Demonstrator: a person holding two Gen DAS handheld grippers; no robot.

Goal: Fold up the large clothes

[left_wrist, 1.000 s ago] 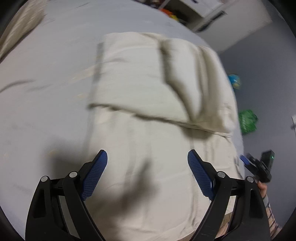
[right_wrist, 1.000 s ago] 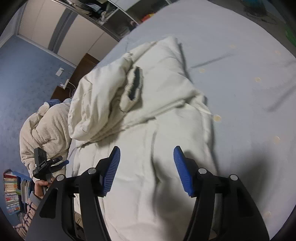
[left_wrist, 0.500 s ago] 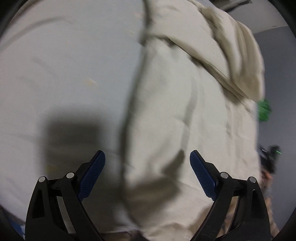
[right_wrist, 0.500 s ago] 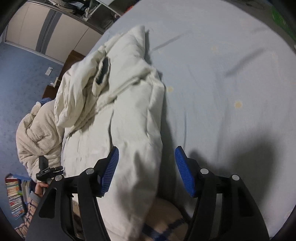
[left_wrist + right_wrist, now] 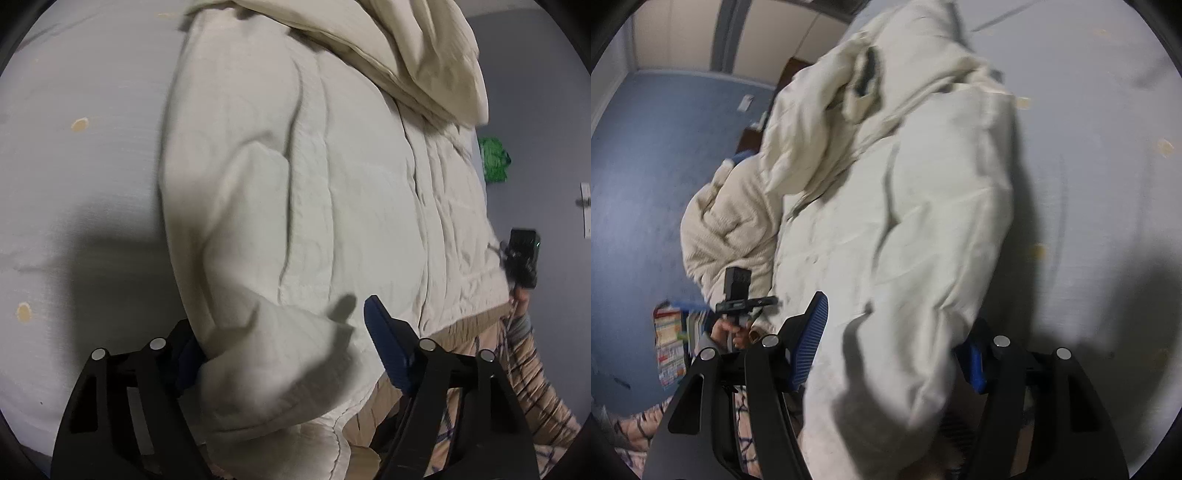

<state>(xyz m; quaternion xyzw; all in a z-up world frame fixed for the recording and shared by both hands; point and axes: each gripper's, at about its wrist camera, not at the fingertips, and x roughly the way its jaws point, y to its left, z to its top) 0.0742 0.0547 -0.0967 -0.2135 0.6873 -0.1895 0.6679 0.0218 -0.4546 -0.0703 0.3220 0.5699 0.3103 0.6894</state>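
Coat [image 5: 314,206] hem btwn tools, books [image 5: 670,339] right-view only

Both tongs dropped toward the near hem of the coat [image 5: 295,184] on the bed [image 5: 81,166]. The left tongs [image 5: 284,347] tipped steeply down and their jaws had just been closing, with a bulging hem corner now between them, hiding the left pad. The right tongs [image 5: 890,343] had just been opening, and the coat's other near corner came between their pads.
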